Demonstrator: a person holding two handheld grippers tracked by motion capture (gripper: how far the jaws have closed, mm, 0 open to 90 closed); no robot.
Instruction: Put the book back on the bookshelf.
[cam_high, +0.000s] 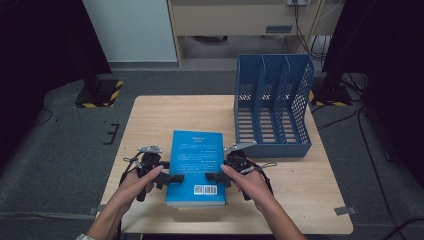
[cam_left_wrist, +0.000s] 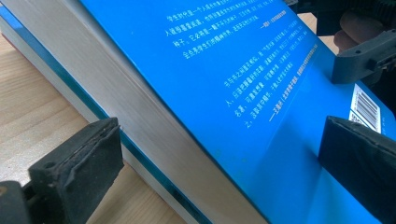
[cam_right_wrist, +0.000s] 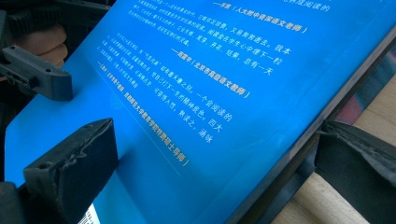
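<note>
1. Dark curtains and grey carpet ringed a pale wooden table (cam_high: 150, 120), whose left half and near right corner lay bare, leaving free room on both flanks of the work.

2. At the table's far right stood a blue file rack (cam_high: 272, 105), its slots open toward the person and apparently empty; its front lip sat near the far right corner of the book.

3. Lying flat at the table's centre-front, back cover up with the barcode toward the person, was a thick blue book (cam_high: 196, 165) (it seemed to rest on a second volume, though the edges beneath were hard to separate), its near edge close to the table's front edge.

4. On the book's left edge, the left gripper (cam_left_wrist: 219, 154) straddled the block of pages, one jaw on the cover and one low beside the table; the jaws stood apart and had not yet bitten.

5. Opposite, the right gripper (cam_right_wrist: 210, 158) bracketed the spine edge the same way, jaws likewise apart with a gap showing at the lower one.

6. Judged from this, the step in hand was taking hold of the book from both sides; the next move called for closing both pairs of jaws evenly, then lifting level, likely toward the rack.
</note>
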